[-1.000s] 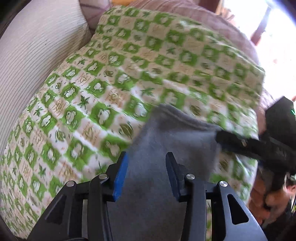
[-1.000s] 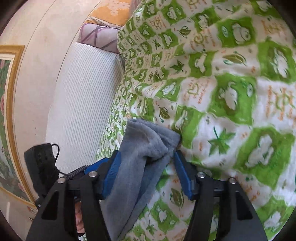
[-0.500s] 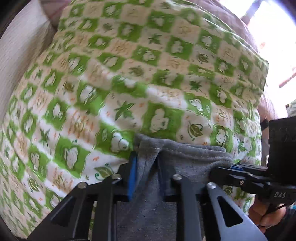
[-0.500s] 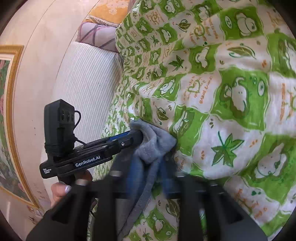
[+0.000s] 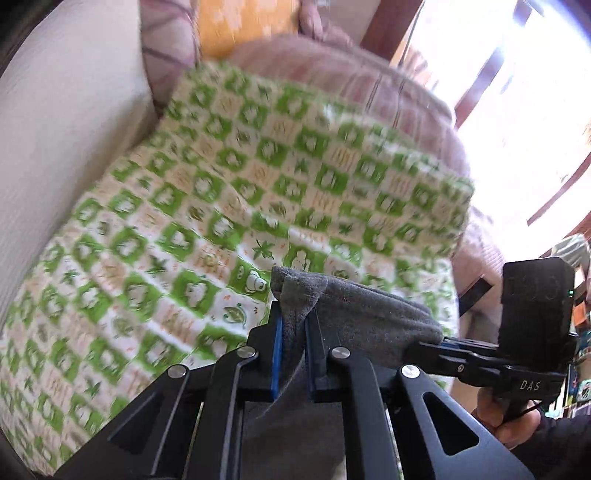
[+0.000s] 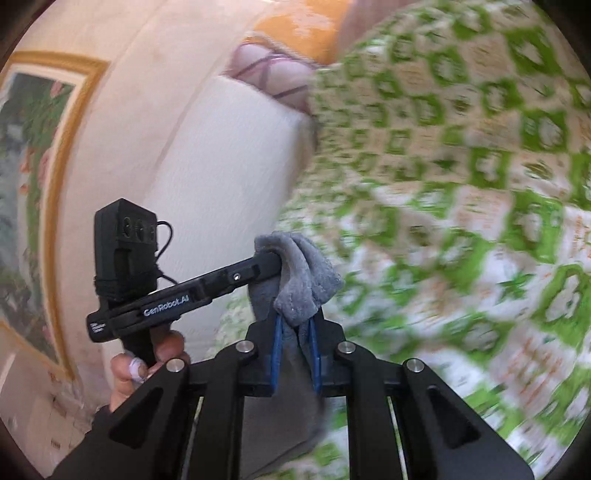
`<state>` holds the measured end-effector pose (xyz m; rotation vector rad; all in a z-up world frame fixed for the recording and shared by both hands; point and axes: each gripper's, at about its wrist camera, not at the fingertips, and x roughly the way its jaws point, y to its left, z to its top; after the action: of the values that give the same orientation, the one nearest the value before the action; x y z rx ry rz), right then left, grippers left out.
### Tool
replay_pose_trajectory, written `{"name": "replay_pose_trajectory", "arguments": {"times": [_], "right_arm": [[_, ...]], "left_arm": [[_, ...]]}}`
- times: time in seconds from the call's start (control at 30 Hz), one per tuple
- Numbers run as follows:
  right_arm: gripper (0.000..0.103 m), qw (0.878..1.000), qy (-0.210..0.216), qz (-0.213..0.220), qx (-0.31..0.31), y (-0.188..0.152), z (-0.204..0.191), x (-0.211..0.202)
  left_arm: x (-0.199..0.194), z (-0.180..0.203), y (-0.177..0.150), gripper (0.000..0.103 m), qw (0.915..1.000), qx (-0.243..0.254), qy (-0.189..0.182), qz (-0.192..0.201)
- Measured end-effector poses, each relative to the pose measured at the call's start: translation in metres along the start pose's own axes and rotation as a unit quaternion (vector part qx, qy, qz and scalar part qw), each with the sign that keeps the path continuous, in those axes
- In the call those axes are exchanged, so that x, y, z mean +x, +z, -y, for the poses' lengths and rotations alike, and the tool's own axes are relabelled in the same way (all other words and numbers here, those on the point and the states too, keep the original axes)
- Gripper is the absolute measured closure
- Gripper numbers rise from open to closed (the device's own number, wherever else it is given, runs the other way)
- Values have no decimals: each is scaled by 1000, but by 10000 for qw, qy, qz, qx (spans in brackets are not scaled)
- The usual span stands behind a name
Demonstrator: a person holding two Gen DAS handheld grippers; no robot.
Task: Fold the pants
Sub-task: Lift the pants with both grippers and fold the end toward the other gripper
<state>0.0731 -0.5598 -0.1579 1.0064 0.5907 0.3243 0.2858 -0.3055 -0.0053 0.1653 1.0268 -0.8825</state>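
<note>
The grey pants (image 5: 354, 317) hang between both grippers above a green-and-white patterned blanket (image 5: 184, 229). My left gripper (image 5: 293, 325) is shut on one corner of the pants' edge. My right gripper (image 6: 295, 328) is shut on the other corner (image 6: 299, 280). In the left wrist view the right gripper (image 5: 436, 341) comes in from the right, holding the far end of the edge. In the right wrist view the left gripper (image 6: 275, 264) comes in from the left, pinching the cloth. The rest of the pants hangs below, hidden by the gripper bodies.
The blanket covers a bed or sofa with a white striped cushion (image 5: 66, 110) on the left and pink (image 5: 332, 81) and orange (image 5: 243, 26) pillows behind. A gold-framed picture (image 6: 33, 155) hangs on the wall. Bright window light fills the right (image 5: 517, 110).
Both grippers closed on the pants' edge and lifted it off the blanket. The views have tilted up and blurred with the motion.
</note>
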Motion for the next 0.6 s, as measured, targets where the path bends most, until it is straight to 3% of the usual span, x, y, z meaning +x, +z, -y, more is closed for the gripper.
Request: {"name": "replay_pose_trajectory", "arguments": {"times": [0.27, 0.6], "right_arm": [[89, 9894, 966, -479, -975, -31, -84, -5], [89, 9640, 1419, -1445, -1724, -106, -155, 18]], "left_arm": [[-97, -3, -71, 95, 9948, -203, -171, 980], [-166, -37, -189, 95, 9848, -984, -81, 1428]]}}
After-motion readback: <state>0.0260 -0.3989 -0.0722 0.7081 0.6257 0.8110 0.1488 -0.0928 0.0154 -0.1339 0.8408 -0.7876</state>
